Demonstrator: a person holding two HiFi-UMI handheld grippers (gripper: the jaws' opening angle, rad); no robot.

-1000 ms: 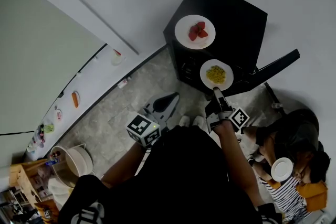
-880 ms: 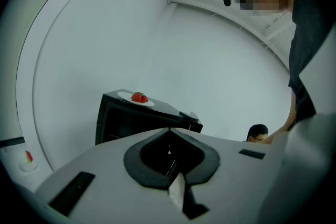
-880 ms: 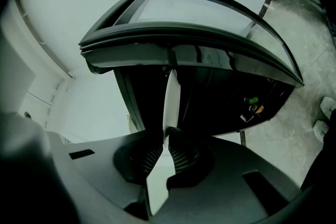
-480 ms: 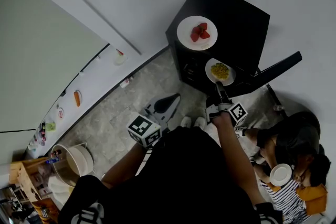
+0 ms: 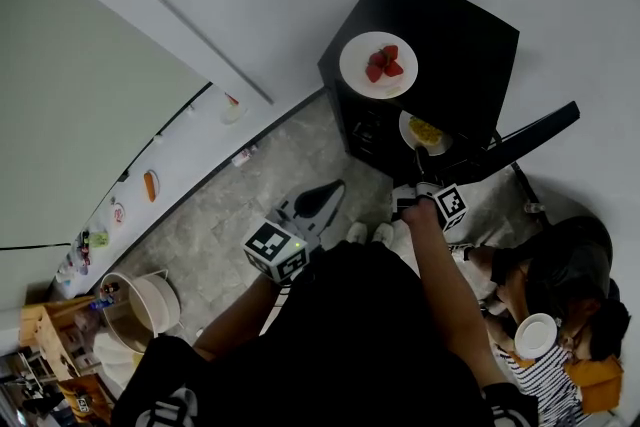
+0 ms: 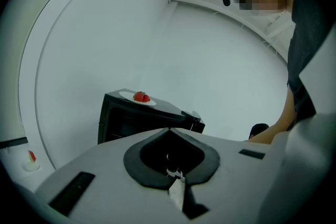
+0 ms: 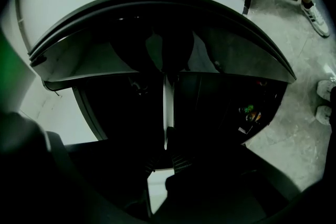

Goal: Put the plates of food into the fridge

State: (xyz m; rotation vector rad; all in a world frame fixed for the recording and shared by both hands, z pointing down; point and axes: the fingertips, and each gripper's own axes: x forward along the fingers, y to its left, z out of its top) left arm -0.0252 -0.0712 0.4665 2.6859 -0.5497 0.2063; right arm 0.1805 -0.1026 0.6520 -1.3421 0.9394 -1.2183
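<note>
Our plate of yellow food at the fridge mouth

Nearest us, our left gripper (image 5: pixel 333 189) hangs over the floor, jaws together on nothing. Ahead, our right gripper (image 5: pixel 422 155) is closing its jaws on the rim of the plate of yellow food (image 5: pixel 408 128), at the open front of the black fridge (image 5: pixel 465 30). Farther on, the plate of red fruit (image 5: pixel 356 67) sits on the fridge's top.

Plain studio-type rm: mini fridge (image 5: pixel 470 25), tile floor (image 5: pixel 240 215).
</note>
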